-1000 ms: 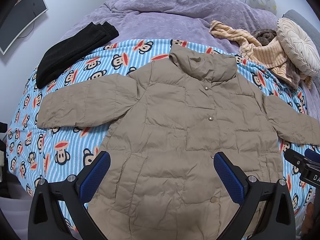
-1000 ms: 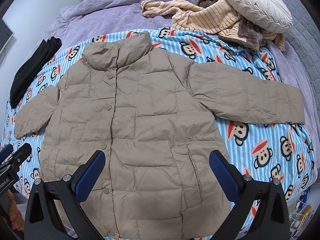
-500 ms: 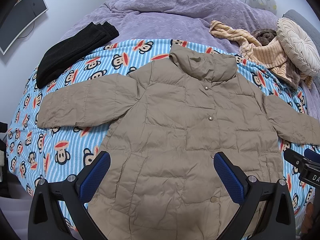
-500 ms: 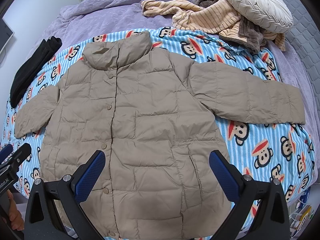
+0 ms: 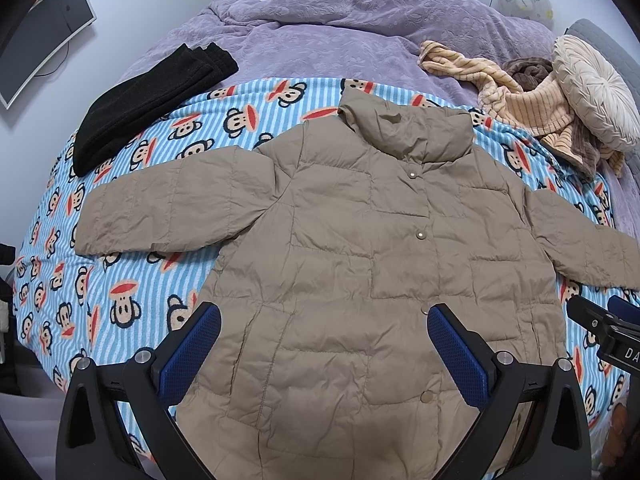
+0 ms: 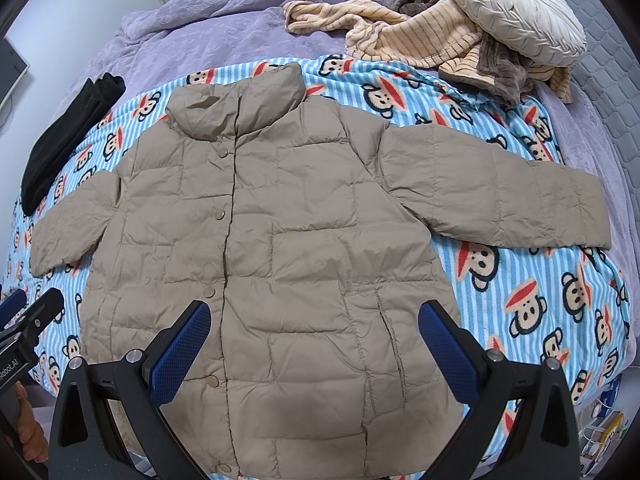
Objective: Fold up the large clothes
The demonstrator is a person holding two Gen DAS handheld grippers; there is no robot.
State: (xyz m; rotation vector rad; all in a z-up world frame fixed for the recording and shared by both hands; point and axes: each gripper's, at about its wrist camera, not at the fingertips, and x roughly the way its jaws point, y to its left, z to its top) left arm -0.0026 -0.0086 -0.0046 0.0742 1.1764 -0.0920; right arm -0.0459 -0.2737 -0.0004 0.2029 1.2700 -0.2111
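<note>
Bedding fills both views: a purple quilt (image 5: 360, 40) covers the far half of the bed, and a blue striped blanket (image 5: 120, 280) printed with monkey faces lies over the near half. On the far left of that blanket rests one folded black garment (image 5: 148, 100), apart from the jacket's sleeve. A monitor (image 5: 44, 36) hangs on the wall further left. In the middle lies one tan puffer jacket (image 5: 360, 260), front up, snapped shut, collar toward the far side, both sleeves spread out to left and right, flat on the monkey blanket. Five snap buttons show down its front in the right wrist view. To the far right, one heap of striped beige and brown fleece clothing (image 5: 532, 108) sits just beyond the jacket's right shoulder, with one round cream pleated cushion (image 5: 592, 92) resting on it. Nothing lies on top of the jacket.

Two grippers are in view. The left gripper (image 5: 324, 340) hangs over the jacket's lower front, its blue-padded fingers (image 5: 188, 352) spread wide and holding nothing; whether they touch the fabric cannot be told. The right gripper (image 6: 314, 336) hovers over the lower right part of the jacket, likewise spread wide and empty. Each gripper's tip shows at the edge of the other's view, near the jacket's hem corners.
</note>
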